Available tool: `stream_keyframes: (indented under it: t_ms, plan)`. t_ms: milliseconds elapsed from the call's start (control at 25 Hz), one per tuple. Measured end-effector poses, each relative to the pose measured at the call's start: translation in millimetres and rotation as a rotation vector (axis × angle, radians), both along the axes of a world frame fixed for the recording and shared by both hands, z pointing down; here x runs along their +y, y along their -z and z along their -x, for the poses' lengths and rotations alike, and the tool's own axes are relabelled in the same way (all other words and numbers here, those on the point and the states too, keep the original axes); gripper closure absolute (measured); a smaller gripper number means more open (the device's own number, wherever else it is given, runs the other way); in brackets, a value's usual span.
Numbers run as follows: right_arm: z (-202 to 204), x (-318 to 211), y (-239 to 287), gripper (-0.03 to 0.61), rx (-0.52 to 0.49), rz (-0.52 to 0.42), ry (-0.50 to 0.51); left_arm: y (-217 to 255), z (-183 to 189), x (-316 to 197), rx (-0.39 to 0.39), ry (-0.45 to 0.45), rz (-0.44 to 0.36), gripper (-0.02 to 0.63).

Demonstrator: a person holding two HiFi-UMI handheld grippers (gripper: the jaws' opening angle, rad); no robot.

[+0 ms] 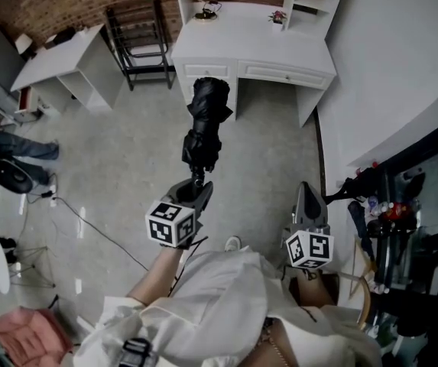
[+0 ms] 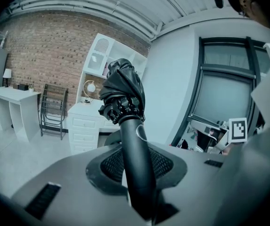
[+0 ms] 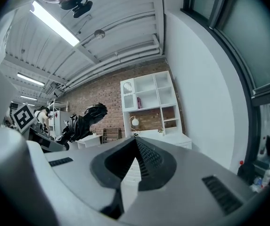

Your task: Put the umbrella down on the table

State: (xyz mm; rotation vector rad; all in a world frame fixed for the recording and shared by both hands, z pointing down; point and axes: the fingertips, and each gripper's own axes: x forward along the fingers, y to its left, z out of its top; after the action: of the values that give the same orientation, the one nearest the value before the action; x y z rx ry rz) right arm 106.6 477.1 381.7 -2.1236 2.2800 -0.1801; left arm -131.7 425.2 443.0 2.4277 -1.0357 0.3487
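One umbrella (image 1: 206,121), handle clamped in left tool (image 1: 196,192), canopy beyond its tips, right tool (image 1: 306,189) closed, empty.

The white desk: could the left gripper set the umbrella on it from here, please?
Probably not yet: open floor separates the left gripper, holding the umbrella, from the desk; nothing blocks the way.

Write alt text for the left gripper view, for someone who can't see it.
The left tongs clamp a folded black fabric umbrella by its handle, and it rises through the centre of the view. Behind it stand a white desk with shelves and a red brick wall.
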Motion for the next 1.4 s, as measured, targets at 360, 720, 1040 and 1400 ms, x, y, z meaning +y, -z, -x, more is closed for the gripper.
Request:
stream_keyframes:
  t_ms: [360,720,1040,1400]
  plan:
    - [-15.9,-29.9,-11.7,0.561,-0.015,0.010,0.035,-7.4,-13.6,-18.0,-0.017,0.033,0.007,0.494]
    - [-19.6,-87.6,2.0,0.561,-0.023,0.037,0.037,4.3,-15.2,-78.9,-0.023,0.047,0.032,0.494]
    - [-17.9,-96.5,-20.2,0.561,0.011,0.002,0.015,-17.9,-17.3,-104.0,0.018,0.030,-0.021,0.494]
    - [-15.8,-226.8,-6.3,0.561,0.014,0.021,0.008,-9.4,-25.0,-231.3,0.016,0.001,0.006,0.494]
